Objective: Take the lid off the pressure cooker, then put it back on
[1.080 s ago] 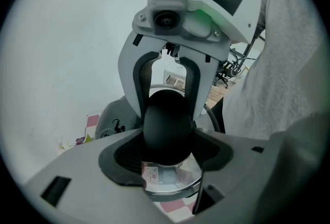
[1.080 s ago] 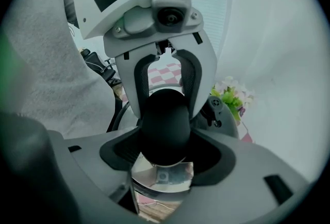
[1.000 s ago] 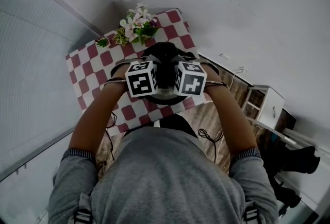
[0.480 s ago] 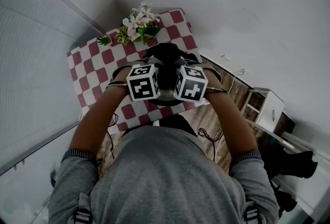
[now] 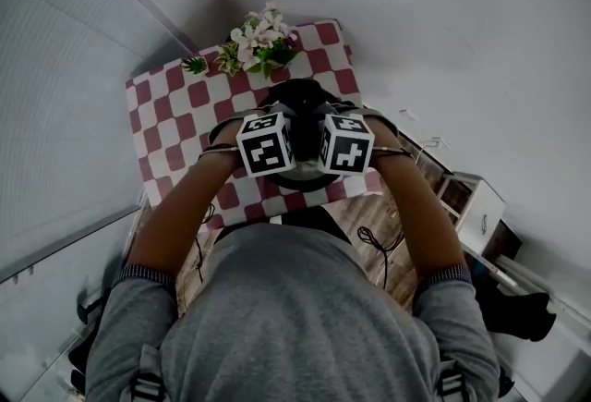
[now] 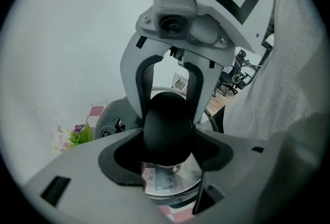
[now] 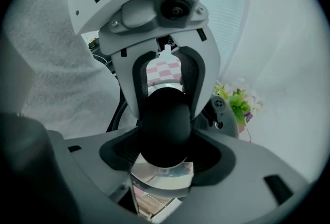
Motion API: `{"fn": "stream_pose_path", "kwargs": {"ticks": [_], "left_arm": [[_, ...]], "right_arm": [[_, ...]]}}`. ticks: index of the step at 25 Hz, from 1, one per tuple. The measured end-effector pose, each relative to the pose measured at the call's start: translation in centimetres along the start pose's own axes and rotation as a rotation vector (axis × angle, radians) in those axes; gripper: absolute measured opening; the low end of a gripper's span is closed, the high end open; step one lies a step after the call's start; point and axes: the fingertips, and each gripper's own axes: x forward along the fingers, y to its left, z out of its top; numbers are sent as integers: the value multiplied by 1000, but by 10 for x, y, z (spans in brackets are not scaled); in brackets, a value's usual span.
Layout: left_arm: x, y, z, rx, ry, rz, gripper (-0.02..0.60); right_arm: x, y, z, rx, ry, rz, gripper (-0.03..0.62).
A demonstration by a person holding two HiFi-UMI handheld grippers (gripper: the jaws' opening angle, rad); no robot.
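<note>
The pressure cooker (image 5: 297,100) stands on a red-and-white checked table (image 5: 166,114), mostly hidden under both marker cubes. Its lid has a shiny steel top (image 6: 170,182) and a black rounded knob (image 6: 167,125). My left gripper (image 6: 167,138) and right gripper (image 7: 165,133) face each other over the lid, both pointing steeply down. Each has the knob (image 7: 164,125) between its jaws, and the pads of each look pressed against its sides. A dark grey valve part (image 6: 105,127) sits beside the knob. Whether the lid rests on the pot or hangs just above it is hidden.
A bunch of white and pink flowers (image 5: 259,44) stands at the table's far edge, close behind the cooker. White walls close in the table on the left and behind. A white cabinet (image 5: 471,201) and loose cables (image 5: 374,248) are on the wooden floor to the right.
Both marker cubes have rolled a little and stand slightly closer together. Both grippers stay over the cooker's lid. The head view has shifted.
</note>
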Motion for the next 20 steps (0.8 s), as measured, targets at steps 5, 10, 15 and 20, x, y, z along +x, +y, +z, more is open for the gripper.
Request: {"fn": "stream_pose_path", "kwargs": {"ticks": [5,10,15,20], "left_arm": [[1,2,2,-62,-26,20,302],[0,1,3,-140,-26,51,302],[-1,4,3,-217,-30,96,302],[-1,5,2,-310,-22,140,304]], "right_arm": [[0,1,0,-39,6,21,295],[0,4,-2,-112,25,63,296],[-1,3,-1,-200,27,98,296],[-1,3,-2,-289,45,134,298]]}}
